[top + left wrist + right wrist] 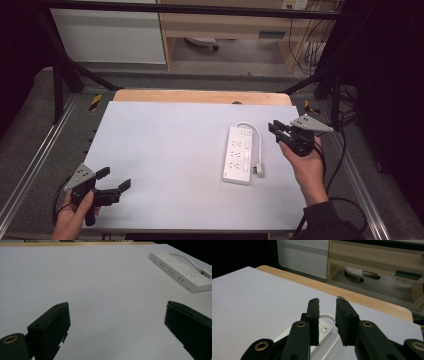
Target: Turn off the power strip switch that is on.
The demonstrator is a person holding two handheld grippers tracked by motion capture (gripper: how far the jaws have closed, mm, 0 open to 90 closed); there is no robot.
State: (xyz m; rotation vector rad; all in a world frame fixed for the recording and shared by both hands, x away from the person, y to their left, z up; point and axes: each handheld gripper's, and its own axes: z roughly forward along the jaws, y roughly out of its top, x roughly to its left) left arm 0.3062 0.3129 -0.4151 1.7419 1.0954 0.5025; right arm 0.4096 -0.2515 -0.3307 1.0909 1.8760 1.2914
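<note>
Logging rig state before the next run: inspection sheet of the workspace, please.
Surface: white sheet over a wooden table; no marks seen.
Job's things: white power strip flat on the sheet's right half, switches toward the far end.
Clutter: nothing seen.
Grippers: left gripper at the near left corner, jaws wide apart, holding nothing. Right gripper just right of the strip's far end, jaws narrowly apart, holding nothing, not touching the strip.
Cables: the strip's cord loops along its right side to a plug beside it; a black cable trails from the right gripper.
Surroundings: dark frame, wooden shelving and wiring beyond the table.
</note>
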